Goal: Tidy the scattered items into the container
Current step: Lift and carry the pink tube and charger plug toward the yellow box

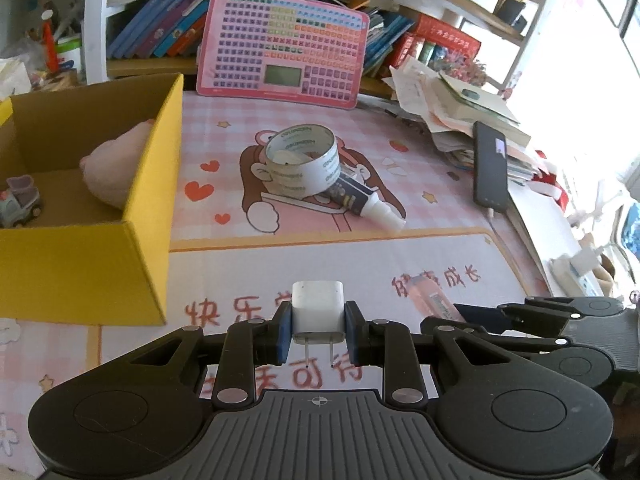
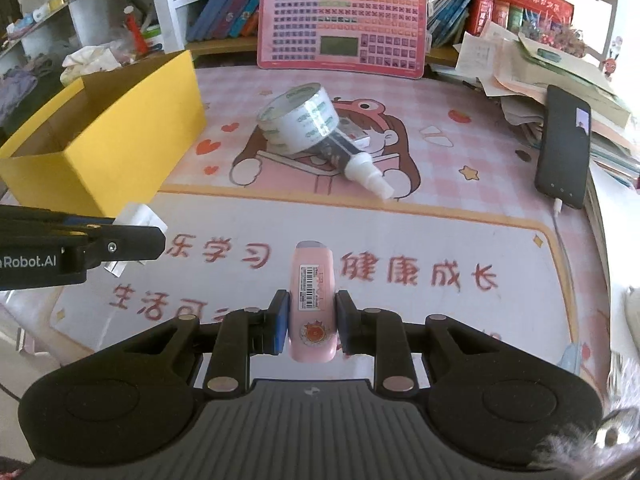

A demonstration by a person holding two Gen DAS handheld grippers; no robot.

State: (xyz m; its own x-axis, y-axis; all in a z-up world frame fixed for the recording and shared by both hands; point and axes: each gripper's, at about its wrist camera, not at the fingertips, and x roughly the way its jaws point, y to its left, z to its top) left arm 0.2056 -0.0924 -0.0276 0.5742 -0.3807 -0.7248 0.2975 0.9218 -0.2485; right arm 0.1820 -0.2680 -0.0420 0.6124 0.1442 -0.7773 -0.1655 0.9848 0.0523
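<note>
Pink cartoon-printed matting covers the desk (image 1: 400, 248), with crowded bookshelves and one pink keyboard-style learning pad (image 1: 282, 48) propped at the top of both views. One yellow cardboard box (image 1: 154, 184) stands open at the left of the frame; inside it lie two things, a pink plush toy (image 1: 116, 168) and a small toy truck (image 1: 20, 202).

Two items remain loose at mid-frame: one roll of clear tape (image 1: 304, 162), tilted, leaning on one dark tube with a white nozzle (image 1: 370, 204), the two touching. One black phone (image 1: 490, 168) lies at the right against a paper stack (image 1: 460, 112), a cable at its lower end.

Low in its own view, the left gripper (image 1: 318, 330) is clamped on one white plug adapter (image 1: 318, 310), two prongs pointing toward the camera. The right gripper (image 2: 312, 320) is clamped on one slim pink device (image 2: 313, 300) with a barcode label, lengthwise between the pads.

Bare mat lies between the grippers and the tape, and between the tape and the box's right wall. The desk edge curves down the right of the frame.
</note>
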